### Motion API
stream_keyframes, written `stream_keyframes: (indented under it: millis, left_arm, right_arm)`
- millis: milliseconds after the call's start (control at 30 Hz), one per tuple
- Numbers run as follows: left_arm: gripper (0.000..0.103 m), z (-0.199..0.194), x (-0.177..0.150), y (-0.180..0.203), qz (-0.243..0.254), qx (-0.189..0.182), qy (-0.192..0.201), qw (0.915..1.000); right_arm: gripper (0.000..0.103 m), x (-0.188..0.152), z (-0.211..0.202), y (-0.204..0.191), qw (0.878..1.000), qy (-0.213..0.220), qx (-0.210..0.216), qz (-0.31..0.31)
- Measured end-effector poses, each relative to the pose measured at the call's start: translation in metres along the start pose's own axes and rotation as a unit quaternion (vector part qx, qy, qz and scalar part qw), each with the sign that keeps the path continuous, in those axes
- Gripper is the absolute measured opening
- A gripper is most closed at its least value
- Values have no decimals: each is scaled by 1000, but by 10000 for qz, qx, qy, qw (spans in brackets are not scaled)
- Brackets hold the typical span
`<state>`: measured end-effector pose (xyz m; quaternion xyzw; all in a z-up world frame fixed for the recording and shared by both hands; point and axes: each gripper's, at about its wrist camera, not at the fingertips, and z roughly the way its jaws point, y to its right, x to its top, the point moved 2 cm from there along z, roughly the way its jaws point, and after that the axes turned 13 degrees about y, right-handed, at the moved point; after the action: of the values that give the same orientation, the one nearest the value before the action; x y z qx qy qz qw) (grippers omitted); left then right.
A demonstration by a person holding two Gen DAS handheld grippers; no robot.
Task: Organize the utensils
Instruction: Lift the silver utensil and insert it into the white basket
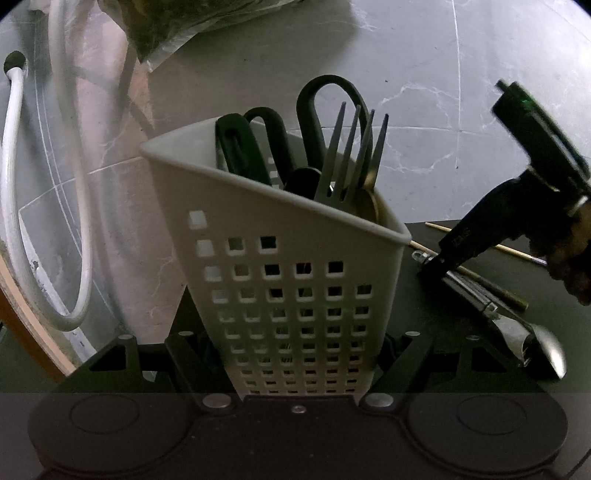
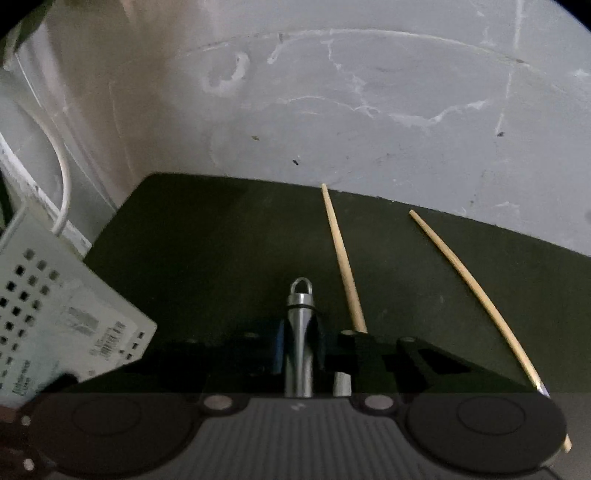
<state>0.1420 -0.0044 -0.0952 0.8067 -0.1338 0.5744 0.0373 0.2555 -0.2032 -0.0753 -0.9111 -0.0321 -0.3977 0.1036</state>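
On the dark mat (image 2: 221,236) there are two thin wood sticks (image 2: 341,258), lying flat, a bit apart from each other. One stick (image 2: 476,291) is off to the right, and the other runs under the right gripper's black frame. The mat sits on a grey marble floor (image 2: 369,110) w/ white veins. A white hose (image 1: 14,206) loops on the left, and a clear bag (image 1: 173,22) w/ green stuff is at the top. The white basket (image 1: 284,291) fills most of the left wrist view & hides the mat behind it.

The basket has lots of small square holes. It's tipped, not straight up. Inside it: black scissors (image 1: 314,110) w/ handles up, a fork (image 1: 351,158) w/ prongs up, a black handle (image 1: 236,144), and smth round & gold (image 1: 369,203) at the back; can't tell what.

The left gripper (image 1: 295,350) has its jaws shut on the basket, low down on both sides.

The right gripper (image 2: 301,354) has its jaws closed tight on a shiny metal tool (image 2: 300,332) w/ a ring at its end. From the left view, that tool lies on the mat right of the basket, its scoop end (image 1: 546,350) pointing near.
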Motion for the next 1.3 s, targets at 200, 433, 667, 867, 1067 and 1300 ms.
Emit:
stream_keyframes:
  millis: [200,433,667,867,1067,1300]
  left_arm:
    - [78,2,0,-3,7,-79,24,10000]
    - [77,4,-2,-7,68,-224,76,9997]
    - [77,9,-6,-13,81,-382,138,9991]
    - [77,13,-8,-17,53,-425,169,9989]
    - [77,16,-8,-18,26,-425,171,9989]
    - [76,17,-8,-15,-36,-390,151,9991]
  right_arm:
    - [19,-3,-50,2,9964,773,77,351]
    - [19,-6,-124,-2,9810,1889,37,435]
    - [19,38,-191,-33,9594,2816,-47,-167]
    - [19,78,-241,-78,9342,3484,570,-521]
    - [19,93,-251,-119,9185,3669,1241,-797]
    - [19,84,-233,-139,9325,3267,1398,-637]
